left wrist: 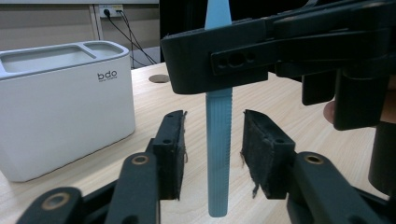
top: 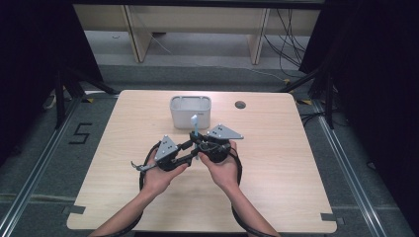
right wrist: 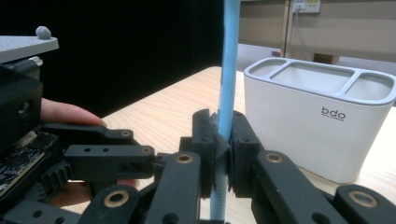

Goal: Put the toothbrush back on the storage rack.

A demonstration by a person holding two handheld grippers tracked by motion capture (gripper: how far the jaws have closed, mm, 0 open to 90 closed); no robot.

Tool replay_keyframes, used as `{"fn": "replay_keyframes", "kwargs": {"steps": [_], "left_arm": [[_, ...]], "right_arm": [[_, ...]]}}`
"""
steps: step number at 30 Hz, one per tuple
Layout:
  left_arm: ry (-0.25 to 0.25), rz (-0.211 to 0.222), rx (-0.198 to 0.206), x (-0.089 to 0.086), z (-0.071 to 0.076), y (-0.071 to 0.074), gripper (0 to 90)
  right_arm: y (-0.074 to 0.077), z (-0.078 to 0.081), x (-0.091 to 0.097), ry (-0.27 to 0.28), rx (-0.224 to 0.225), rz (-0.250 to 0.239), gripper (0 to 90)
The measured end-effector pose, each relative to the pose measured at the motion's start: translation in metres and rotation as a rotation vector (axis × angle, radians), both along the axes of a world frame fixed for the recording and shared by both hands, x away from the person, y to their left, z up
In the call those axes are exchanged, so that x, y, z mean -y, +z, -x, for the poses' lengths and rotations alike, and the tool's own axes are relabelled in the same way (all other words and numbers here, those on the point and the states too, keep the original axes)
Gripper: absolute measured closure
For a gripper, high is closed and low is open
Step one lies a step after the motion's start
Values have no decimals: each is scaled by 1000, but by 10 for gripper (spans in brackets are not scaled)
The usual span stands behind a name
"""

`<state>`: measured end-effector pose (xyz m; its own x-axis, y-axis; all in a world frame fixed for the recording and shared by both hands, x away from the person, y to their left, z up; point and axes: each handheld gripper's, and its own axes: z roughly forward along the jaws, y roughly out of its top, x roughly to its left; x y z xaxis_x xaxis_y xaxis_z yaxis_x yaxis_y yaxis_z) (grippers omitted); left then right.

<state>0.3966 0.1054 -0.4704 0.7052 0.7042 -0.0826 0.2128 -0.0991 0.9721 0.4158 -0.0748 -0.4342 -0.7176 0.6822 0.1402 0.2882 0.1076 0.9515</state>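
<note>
Hands are meeting over the middle of a light wooden table (top: 276, 187), each working a black two-jaw gripper. The right gripper (right wrist: 223, 154) is clamping a slim, pale blue toothbrush-like stick (right wrist: 229, 79) and holding it upright, its jaws pressing tight against both sides of the shaft. The left gripper (left wrist: 212, 149) is sitting with its jaws spread apart, the ribbed lower end of the stick (left wrist: 218, 154) hanging between the two pads without touching either. In the left gripper view, the right gripper's black body is crossing in front of the stick's upper part and blocking much of the far background.

Just beyond the grippers, toward the table's far edge, a white rectangular organiser (top: 190, 111) with a grey rim is standing upright; it is divided into several top compartments and bears the letters "bdo" on its side. A round cable hole (top: 240, 104) is sitting in the tabletop to its right. The stick's tip appears to be rising close in front of the organiser, though the high view is too small to tell whether they are touching.

Black curtains are flanking the table, pale wooden furniture legs and loose cables are lining the floor behind, and a "5" (top: 80, 133) is marking the floor at left.
</note>
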Motion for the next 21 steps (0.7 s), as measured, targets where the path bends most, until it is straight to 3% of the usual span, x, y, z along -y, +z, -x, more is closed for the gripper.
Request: {"fn": "replay_keyframes", "kwargs": {"steps": [2, 5, 11, 12, 13, 18, 21], "left_arm": [[-3, -2, -1, 0, -1, -1, 616], [-2, -1, -2, 0, -1, -2, 648], [-6, 4, 1, -1, -2, -2, 719], [-12, 15, 5, 0, -3, -2, 730], [-13, 16, 4, 0, -3, -2, 740], [-15, 24, 3, 1, -2, -3, 781], [-7, 6, -6, 0, -1, -2, 783]], "right_arm": [[-1, -1, 0, 0, 21, 1, 838], [-1, 1, -2, 10, -6, -13, 838], [-1, 1, -2, 14, -7, -20, 838], [-1, 0, -2, 15, 12, -18, 838], [0, 1, -2, 15, -8, -19, 838], [-1, 1, -2, 10, -8, -28, 838], [-1, 0, -2, 22, -6, -21, 832]]}}
